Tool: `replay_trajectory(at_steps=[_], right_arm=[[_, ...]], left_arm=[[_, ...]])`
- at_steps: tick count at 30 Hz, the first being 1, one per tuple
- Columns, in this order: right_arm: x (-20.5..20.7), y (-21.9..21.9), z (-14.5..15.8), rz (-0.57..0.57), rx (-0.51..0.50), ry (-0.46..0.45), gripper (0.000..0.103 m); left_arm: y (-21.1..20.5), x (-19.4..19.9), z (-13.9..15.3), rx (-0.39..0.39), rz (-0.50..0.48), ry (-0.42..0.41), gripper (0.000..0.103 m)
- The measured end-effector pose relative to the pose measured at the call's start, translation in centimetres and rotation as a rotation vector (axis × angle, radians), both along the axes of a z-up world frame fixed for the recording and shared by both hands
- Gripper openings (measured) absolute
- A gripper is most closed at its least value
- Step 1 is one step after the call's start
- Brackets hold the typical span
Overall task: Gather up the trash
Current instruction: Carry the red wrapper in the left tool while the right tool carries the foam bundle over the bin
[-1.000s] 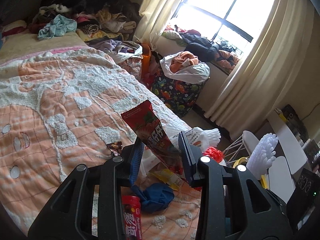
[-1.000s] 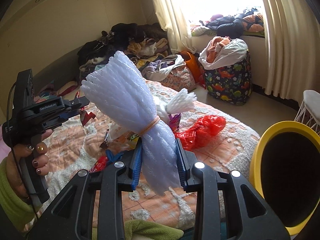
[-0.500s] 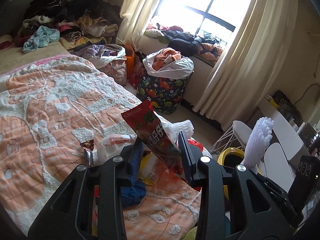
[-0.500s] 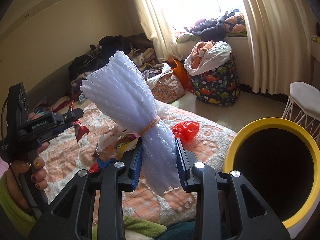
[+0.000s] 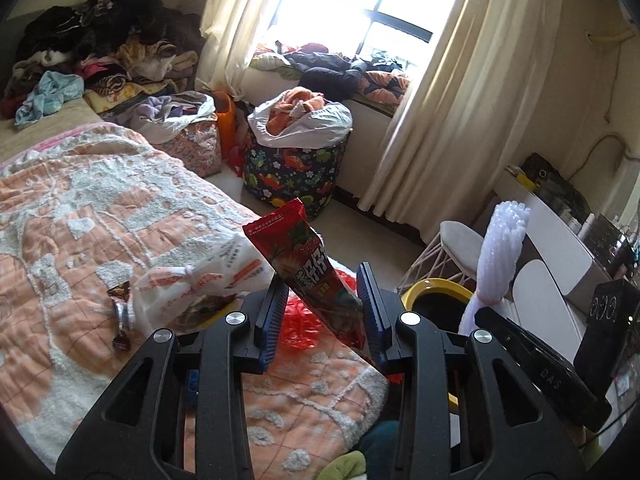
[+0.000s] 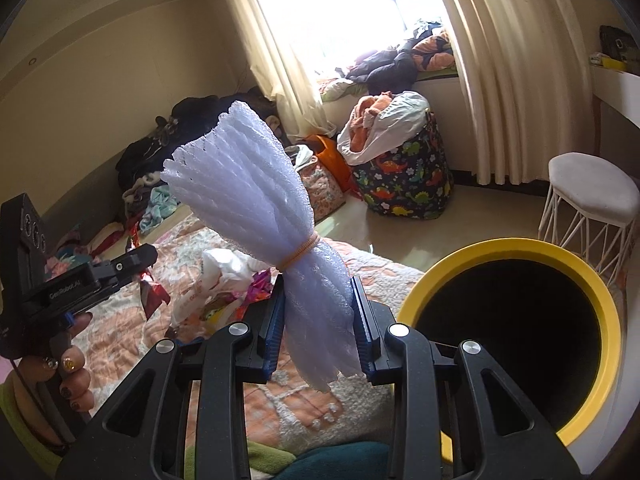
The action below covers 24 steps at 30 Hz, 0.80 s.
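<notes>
My left gripper (image 5: 322, 312) is shut on a red snack wrapper (image 5: 304, 264) and holds it above the bed's foot end. My right gripper (image 6: 318, 326) is shut on a white foam net bundle (image 6: 260, 208) tied with an orange band, just left of the yellow-rimmed trash bin (image 6: 516, 248). The bundle (image 5: 500, 248) and the bin (image 5: 436, 286) also show in the left wrist view. A white plastic bag (image 5: 200, 280), a red plastic bag (image 5: 300, 320) and small wrappers (image 5: 120, 292) lie on the orange-and-white blanket (image 5: 80, 208).
A dinosaur-print laundry basket (image 5: 296, 176) full of clothes stands on the floor by the curtains. A white wire stool (image 6: 592, 196) stands behind the bin. Clothes are piled at the head of the bed (image 5: 100, 52). A white desk (image 5: 560, 240) is at the right.
Both grippers have swung right, away from the bed, with their loads held. The yellow bin has grown larger and nearer in the right wrist view.
</notes>
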State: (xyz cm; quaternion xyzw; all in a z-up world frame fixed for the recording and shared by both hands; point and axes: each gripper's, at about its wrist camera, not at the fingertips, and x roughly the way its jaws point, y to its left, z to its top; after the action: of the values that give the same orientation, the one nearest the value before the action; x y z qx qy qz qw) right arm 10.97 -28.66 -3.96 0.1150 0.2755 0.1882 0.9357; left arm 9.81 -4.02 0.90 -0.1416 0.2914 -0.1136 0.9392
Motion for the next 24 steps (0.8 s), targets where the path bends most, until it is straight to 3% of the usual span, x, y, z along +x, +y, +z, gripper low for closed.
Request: replay_trajectory(at_steps=[24], right_arm=[[0.5,-9.3,-0.7,-0.216,0.132,0.038,0.029]], left_arm=[[-9.1,1.9,-1.3,0.061,-0.158,0.01,0.028]])
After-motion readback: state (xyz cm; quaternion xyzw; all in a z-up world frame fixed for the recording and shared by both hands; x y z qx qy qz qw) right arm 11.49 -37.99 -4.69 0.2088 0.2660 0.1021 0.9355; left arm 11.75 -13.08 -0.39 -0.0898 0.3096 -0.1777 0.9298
